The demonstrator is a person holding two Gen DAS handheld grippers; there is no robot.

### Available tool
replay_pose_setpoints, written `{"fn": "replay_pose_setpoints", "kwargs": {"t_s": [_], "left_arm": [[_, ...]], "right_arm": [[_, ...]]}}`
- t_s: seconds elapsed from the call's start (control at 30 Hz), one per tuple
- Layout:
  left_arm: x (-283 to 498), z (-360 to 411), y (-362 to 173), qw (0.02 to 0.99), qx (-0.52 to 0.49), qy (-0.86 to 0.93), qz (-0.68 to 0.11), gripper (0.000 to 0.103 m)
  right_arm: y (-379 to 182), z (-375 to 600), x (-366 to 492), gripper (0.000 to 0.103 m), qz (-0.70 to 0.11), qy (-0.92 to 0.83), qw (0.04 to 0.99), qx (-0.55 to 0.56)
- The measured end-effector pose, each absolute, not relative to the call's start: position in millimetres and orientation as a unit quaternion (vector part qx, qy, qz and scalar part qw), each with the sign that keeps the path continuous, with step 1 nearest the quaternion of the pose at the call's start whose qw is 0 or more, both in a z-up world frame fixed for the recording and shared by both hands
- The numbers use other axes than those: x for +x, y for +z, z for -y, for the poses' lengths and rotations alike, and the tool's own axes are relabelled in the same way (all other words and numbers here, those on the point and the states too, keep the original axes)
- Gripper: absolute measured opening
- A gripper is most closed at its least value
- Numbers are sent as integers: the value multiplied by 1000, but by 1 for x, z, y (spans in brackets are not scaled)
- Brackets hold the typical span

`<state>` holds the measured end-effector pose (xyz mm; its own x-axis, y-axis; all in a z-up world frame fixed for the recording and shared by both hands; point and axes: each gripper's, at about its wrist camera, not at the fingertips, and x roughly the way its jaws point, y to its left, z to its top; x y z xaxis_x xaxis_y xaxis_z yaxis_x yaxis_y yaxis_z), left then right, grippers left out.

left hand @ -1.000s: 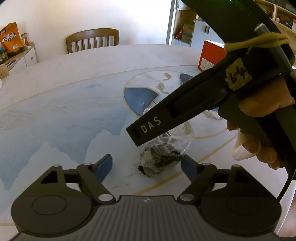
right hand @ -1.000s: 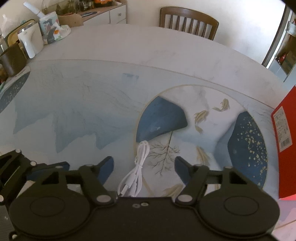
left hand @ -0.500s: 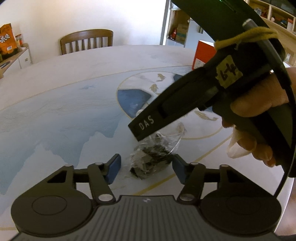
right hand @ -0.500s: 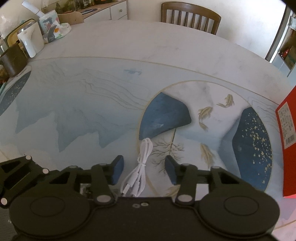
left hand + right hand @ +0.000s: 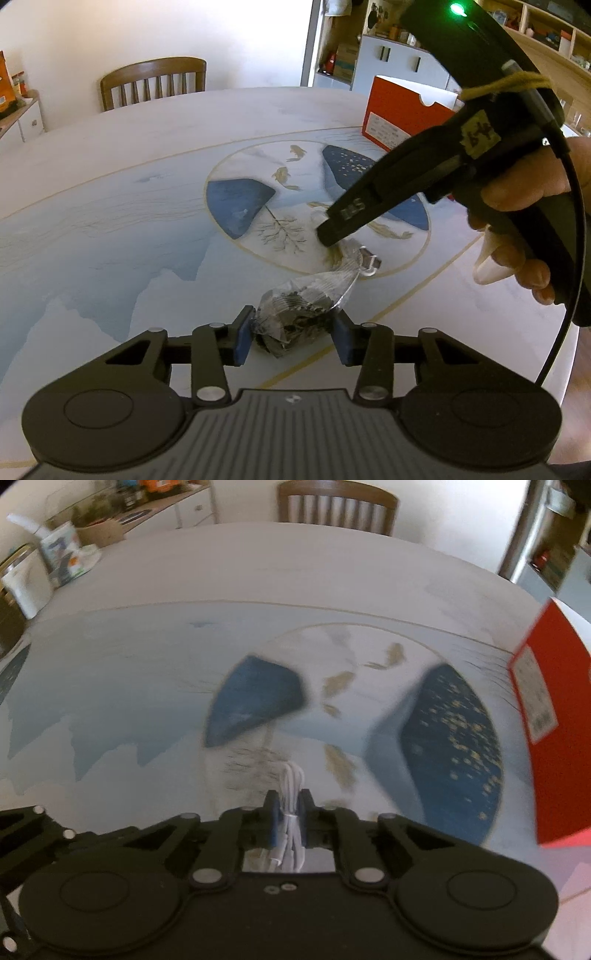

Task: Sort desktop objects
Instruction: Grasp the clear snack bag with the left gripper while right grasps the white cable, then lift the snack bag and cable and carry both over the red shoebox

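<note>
A clear bag of dark bits (image 5: 295,306) lies on the patterned table (image 5: 110,206), its twisted neck pointing toward the right gripper. My left gripper (image 5: 293,334) has its jaws closing on the bag, and both blue pads touch its sides. In the right wrist view a bundled white cable (image 5: 293,775) sticks out between the pads of my right gripper (image 5: 290,805), which is shut on it. The left wrist view shows the right gripper (image 5: 327,236) from the side, held by a hand (image 5: 524,192), its tip just beyond the bag's neck. The right wrist view is blurred.
A red box (image 5: 399,110) stands at the table's far right edge, also the red box (image 5: 546,709) in the right wrist view. A wooden chair (image 5: 153,83) sits behind the table. A counter with appliances (image 5: 33,576) lies to the left.
The left jaws narrowed from wide apart until the pads met the bag. The right jaws closed on the white cable, and the right gripper shifted rightward, away from over the bag.
</note>
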<state>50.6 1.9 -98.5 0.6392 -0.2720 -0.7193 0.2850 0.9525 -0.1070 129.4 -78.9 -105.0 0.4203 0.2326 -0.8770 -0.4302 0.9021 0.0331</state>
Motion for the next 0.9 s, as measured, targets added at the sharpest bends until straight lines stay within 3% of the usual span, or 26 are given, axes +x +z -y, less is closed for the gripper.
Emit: {"fn": "replay_pose_setpoints", "kwargs": {"t_s": [0.9], "left_arm": [[63,33,-78,902,1,-169,-398,35]], "right_arm": [[-80,172,120,9,-485,165,858,-45]]}}
